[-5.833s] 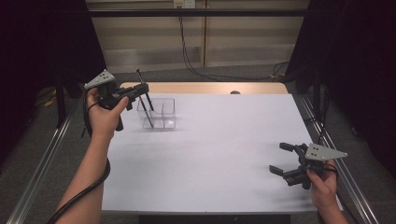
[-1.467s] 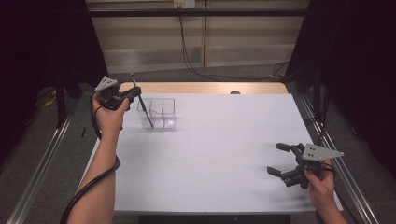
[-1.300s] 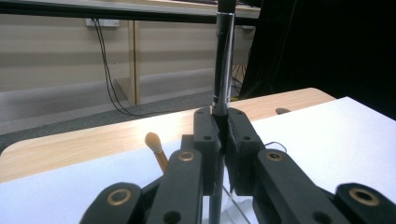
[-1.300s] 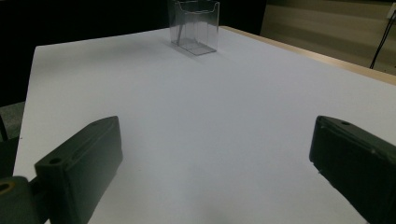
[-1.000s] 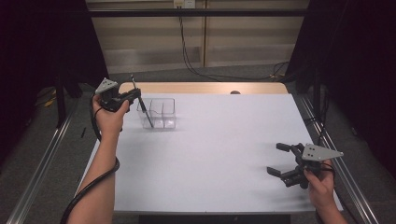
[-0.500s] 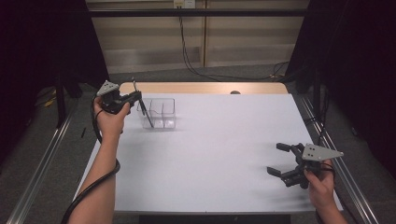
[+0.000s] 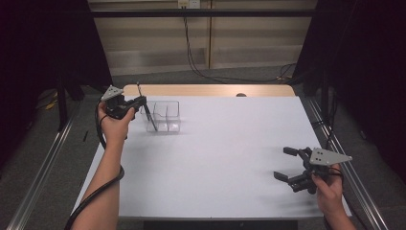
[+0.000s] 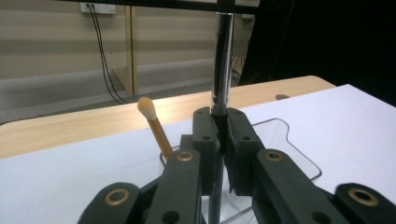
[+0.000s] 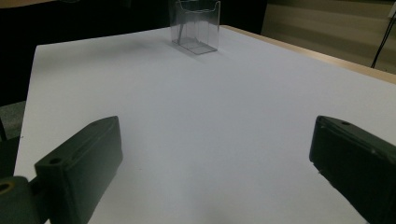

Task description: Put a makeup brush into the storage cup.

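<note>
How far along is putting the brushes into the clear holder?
One wooden-handled brush already stands in the clear holder. The left gripper is shut on a dark, metal-banded brush, its lower end at the holder; it is not yet released. The right gripper is open over bare table.

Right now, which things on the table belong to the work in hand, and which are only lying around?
In the work:
- left gripper, shut on the dark brush
- clear box
- tan brush standing in the box

Just there:
- right gripper, open, apart from the box
- cables behind the table
</note>
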### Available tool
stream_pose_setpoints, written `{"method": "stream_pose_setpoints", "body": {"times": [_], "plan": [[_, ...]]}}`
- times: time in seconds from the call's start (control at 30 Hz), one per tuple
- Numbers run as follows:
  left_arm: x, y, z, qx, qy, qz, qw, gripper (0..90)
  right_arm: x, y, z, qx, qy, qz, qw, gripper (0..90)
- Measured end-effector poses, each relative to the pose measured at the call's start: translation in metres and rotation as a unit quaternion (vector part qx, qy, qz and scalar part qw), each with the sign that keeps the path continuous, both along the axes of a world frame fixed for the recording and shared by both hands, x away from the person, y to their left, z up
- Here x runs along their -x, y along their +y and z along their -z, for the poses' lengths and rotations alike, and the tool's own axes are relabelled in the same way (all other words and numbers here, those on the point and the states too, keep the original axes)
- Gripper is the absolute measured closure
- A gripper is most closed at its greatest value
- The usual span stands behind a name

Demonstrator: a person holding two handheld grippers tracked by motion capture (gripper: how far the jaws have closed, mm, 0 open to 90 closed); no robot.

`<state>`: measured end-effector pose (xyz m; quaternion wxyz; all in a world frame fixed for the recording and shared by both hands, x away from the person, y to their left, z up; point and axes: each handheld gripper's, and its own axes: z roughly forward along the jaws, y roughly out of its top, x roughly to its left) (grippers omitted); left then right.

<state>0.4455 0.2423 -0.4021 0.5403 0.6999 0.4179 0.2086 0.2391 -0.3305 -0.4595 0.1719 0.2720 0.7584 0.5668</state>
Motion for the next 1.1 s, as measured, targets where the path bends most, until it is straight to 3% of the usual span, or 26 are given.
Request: {"method": "stream_pose_setpoints", "body": {"times": [0.13,0.4,0.47,0.63,0.83,1.1], "plan": [[0.002,0.0,0.001,0.027,0.002,0.001,0.9996,70.8,0.0,0.001,0.0,0.001,0.001,-0.001,1.0,2.1],[0.007,0.001,0.004,0.057,0.004,0.01,0.9983,39.2,-0.001,0.002,0.001,0.001,0.001,-0.003,1.0,2.1],[0.009,0.001,0.004,0.054,0.006,0.014,0.9984,36.9,-0.001,0.002,0.0,0.002,0.001,-0.004,1.0,2.1],[0.015,-0.002,0.004,0.071,0.02,0.018,0.9971,25.4,-0.001,0.002,0.0,0.001,0.0,-0.002,1.0,2.0],[0.023,-0.004,0.003,0.059,0.006,0.024,0.998,19.0,-0.001,0.002,-0.001,0.002,-0.001,-0.003,1.0,2.0],[0.031,-0.006,0.006,0.051,0.003,0.028,0.9983,10.4,0.0,0.002,-0.001,0.002,-0.002,-0.002,1.0,2.1]]}}
